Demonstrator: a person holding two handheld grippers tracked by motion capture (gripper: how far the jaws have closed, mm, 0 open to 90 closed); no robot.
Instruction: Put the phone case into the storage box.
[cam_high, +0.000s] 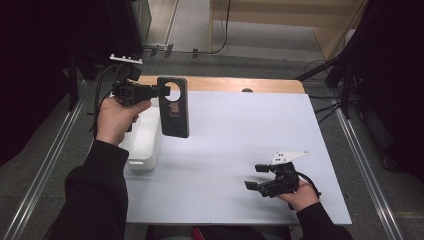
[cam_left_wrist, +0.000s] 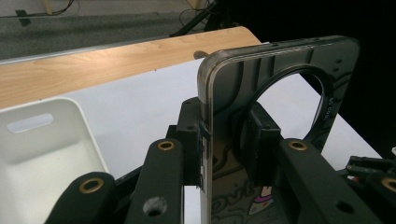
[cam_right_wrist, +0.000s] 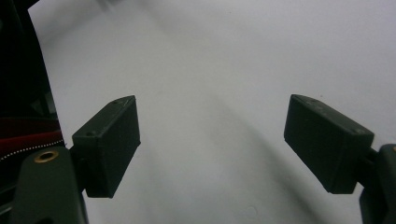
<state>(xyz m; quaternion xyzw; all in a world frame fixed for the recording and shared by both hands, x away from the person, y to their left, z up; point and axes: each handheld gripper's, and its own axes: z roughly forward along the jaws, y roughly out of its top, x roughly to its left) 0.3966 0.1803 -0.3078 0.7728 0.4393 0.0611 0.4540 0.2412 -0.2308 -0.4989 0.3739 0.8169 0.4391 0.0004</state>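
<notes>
One phone case, one white bin, two tongs.

A white sheet covers most of a wooden table, whose bare strip shows along the far edge. Grey carpeted floor surrounds it, with metal rails running along both side edges. Beyond the far edge stands light wooden furniture, cables trailing down before it. Black curtains darken both sides. Black tripod legs stand near the far right corner.
</notes>
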